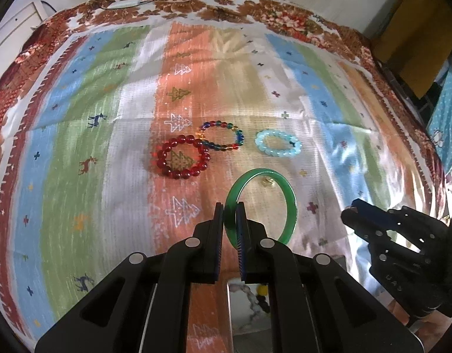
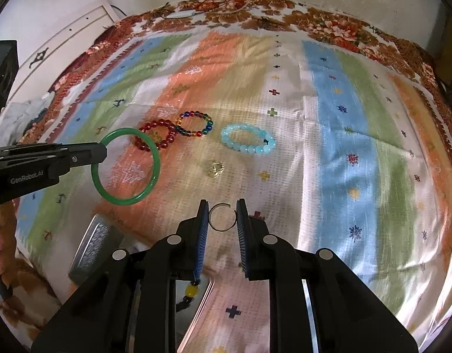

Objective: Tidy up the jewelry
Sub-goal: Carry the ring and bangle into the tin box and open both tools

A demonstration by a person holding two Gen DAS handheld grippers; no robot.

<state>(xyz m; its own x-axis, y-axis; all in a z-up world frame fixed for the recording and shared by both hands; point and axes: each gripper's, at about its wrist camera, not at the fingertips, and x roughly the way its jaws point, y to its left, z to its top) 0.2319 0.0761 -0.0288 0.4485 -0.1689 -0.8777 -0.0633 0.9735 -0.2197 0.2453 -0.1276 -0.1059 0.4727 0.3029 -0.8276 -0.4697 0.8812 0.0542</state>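
Observation:
My left gripper (image 1: 229,207) is shut on a green bangle (image 1: 291,206), held upright above the striped cloth. The right wrist view shows that gripper (image 2: 103,153) at the left with the bangle (image 2: 128,201) hanging from it. My right gripper (image 2: 223,206) is shut on a thin silver wire hoop (image 2: 221,229) that spans the gap between its pads; it appears at the right edge of the left wrist view (image 1: 351,209). On the cloth lie a red bead bracelet (image 1: 181,158), touching a multicoloured bead bracelet (image 1: 223,135), a pale blue bead bracelet (image 1: 277,144) and a small gold piece (image 1: 267,181).
A striped cloth (image 2: 343,135) with a floral border covers the surface. A silver metal case (image 2: 90,247) lies near the front edge at the left. An open box with beads (image 1: 249,306) sits under my left gripper. Wooden furniture (image 1: 417,38) stands at the far right.

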